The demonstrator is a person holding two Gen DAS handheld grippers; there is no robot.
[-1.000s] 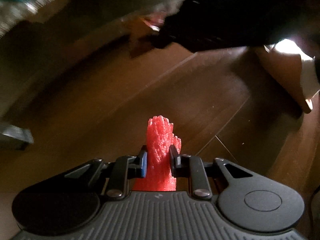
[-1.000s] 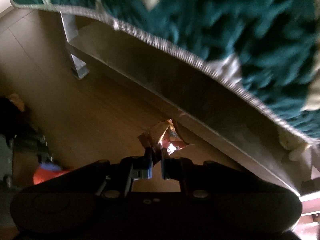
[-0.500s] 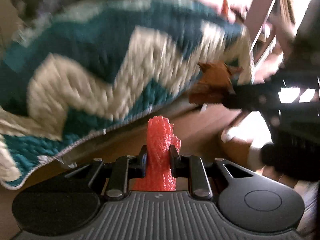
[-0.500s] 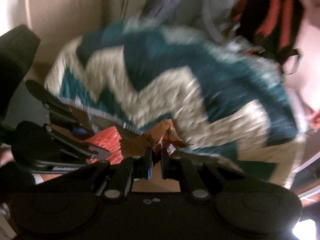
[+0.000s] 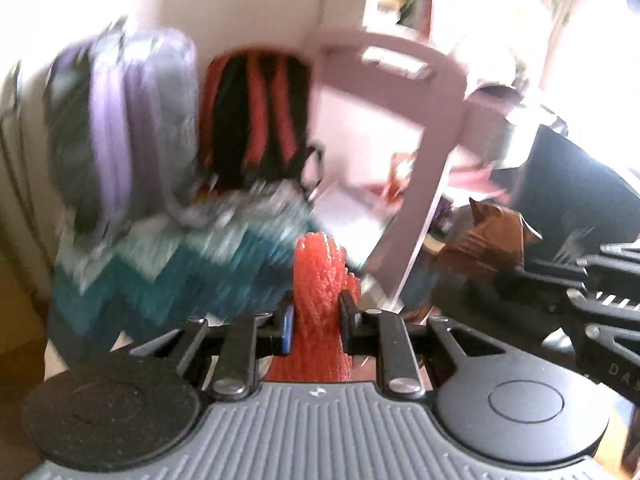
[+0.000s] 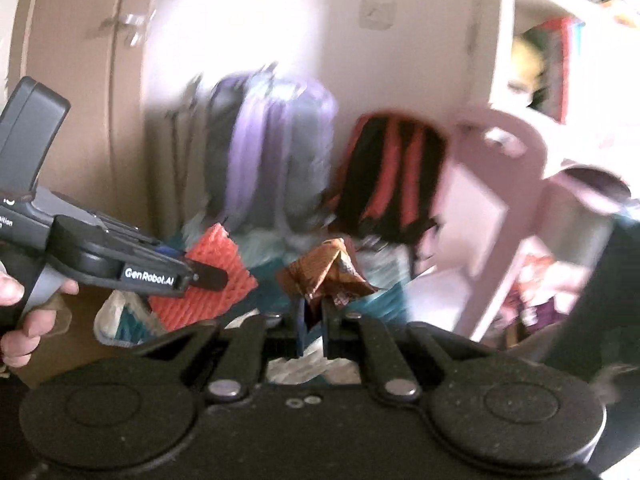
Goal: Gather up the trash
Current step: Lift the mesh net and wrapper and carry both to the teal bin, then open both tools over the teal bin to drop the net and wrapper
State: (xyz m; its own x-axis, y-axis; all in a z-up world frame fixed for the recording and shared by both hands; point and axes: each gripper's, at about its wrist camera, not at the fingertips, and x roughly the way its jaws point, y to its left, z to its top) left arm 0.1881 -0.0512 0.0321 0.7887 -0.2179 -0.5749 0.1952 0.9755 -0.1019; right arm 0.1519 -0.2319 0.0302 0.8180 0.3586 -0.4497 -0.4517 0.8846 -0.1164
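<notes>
A: The left claw [image 5: 316, 316] points a bit down and squeezes a bumpy red foam net piece [image 5: 322, 300]. It sits right between the pads.

B: The right claw [image 6: 314, 320] pinches a crumpled brown snack wrapper [image 6: 326, 272] by its bottom edge.

A: A second ago both were low, over the brown wood floor. Now they are up by the purple backpack [image 5: 120, 128] and the black and red backpack [image 5: 256, 116].

B: Only the right view shows the bare hand [image 6: 24, 312] holding the left claw's handle.
</notes>
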